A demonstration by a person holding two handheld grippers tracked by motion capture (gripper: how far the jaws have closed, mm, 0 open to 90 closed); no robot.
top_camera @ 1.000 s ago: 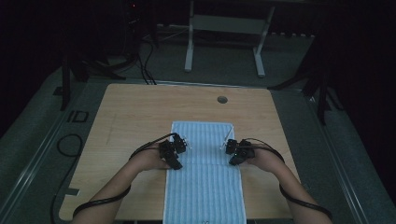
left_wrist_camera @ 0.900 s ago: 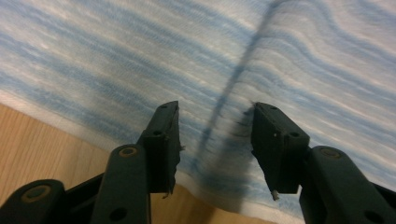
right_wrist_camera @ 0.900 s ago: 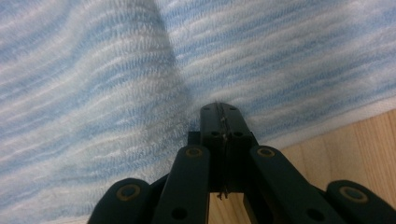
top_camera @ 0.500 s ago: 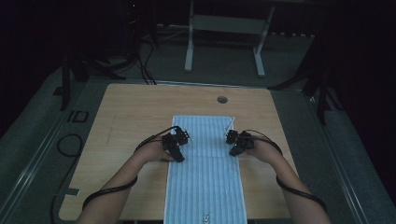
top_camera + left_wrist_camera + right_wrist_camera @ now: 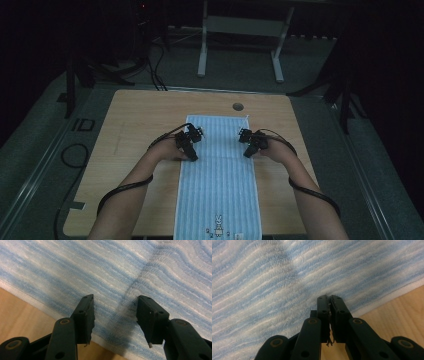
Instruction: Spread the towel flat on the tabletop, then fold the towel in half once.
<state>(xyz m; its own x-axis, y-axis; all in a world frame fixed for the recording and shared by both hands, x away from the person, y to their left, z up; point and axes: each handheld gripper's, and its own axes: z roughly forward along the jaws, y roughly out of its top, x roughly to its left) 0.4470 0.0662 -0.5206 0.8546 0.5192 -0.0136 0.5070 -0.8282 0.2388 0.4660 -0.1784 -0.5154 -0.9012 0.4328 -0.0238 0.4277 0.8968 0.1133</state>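
Setting: dim room, dark floor with cables in the upper left of the high view, a grey stand at upper centre. Wooden table in mid-frame, a round port near its far edge.

Item: blue-and-white striped towel, laid flat lengthwise down the table's centre, its near end overhanging at the bottom of the frame; small printed figure there.

Left gripper: at the towel's left border, mid-frame; jaws apart and just been opening, only flat cloth with a faint crease between them, nothing pinched. Likely readied to take that edge.

Right gripper: at the right border, jaws together, nothing visibly clamped.

Paired placement suggests a fold.
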